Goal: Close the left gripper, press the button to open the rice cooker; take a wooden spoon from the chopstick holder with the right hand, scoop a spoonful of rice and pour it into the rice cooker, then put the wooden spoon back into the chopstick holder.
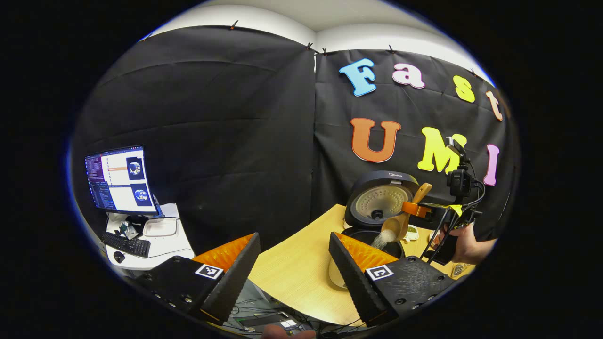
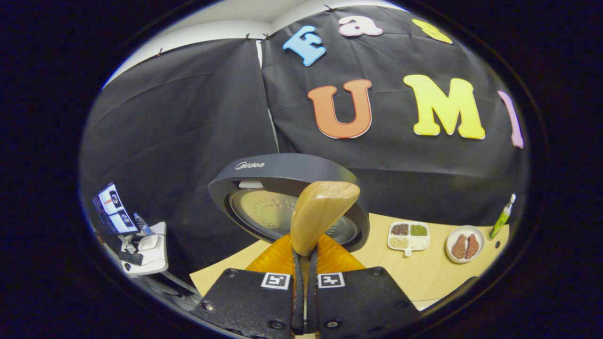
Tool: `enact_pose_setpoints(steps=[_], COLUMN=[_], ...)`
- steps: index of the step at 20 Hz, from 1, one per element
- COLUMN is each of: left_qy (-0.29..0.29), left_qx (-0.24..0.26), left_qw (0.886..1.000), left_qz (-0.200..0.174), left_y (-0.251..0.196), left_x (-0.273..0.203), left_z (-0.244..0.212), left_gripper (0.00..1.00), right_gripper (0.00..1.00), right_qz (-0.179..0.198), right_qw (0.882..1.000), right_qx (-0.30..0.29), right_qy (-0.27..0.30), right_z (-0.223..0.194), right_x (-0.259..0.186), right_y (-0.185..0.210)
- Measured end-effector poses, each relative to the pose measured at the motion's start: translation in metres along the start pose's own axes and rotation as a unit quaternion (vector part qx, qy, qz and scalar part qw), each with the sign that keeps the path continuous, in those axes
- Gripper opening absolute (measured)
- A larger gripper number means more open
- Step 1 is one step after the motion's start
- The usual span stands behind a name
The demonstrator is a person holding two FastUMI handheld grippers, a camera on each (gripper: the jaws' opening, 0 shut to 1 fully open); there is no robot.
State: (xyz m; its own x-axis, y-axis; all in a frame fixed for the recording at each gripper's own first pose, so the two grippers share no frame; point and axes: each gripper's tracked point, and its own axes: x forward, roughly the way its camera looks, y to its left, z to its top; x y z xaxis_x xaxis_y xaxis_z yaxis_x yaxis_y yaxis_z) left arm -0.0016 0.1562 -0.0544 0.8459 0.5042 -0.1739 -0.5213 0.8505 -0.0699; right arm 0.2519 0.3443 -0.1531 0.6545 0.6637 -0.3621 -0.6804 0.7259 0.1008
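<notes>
Right gripper (image 2: 305,263) clamps wooden spoon (image 2: 320,214) before rice cooker (image 2: 282,172).

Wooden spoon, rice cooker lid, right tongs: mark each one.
wooden spoon (image 1: 397,225): left gripper view, on its bowl.
rice cooker lid (image 2: 282,170): right gripper view, on its outer rim.
right tongs (image 2: 305,263): right gripper view, between the fingertips.

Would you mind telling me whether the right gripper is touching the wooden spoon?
Touching. In the right gripper view, the right gripper has both fingers pressed against the wooden spoon handle.

Spoon bowl (image 1: 395,227) hidden in right gripper view
</notes>
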Motion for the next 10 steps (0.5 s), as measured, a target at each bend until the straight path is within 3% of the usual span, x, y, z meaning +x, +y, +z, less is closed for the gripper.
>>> enact_pose_setpoints(steps=[10], left_qy=[-0.010], left_qx=[-0.012], left_qw=[1.000], left_qz=[-0.015], left_y=[-0.003], left_x=[0.004], left_z=[0.004], left_gripper=[0.95], right_gripper=[0.08], right_qz=[-0.010], right_qw=[0.987], right_qx=[-0.152], right_qy=[-0.041], right_z=[0.025], right_x=[-0.013], right_y=[0.023])
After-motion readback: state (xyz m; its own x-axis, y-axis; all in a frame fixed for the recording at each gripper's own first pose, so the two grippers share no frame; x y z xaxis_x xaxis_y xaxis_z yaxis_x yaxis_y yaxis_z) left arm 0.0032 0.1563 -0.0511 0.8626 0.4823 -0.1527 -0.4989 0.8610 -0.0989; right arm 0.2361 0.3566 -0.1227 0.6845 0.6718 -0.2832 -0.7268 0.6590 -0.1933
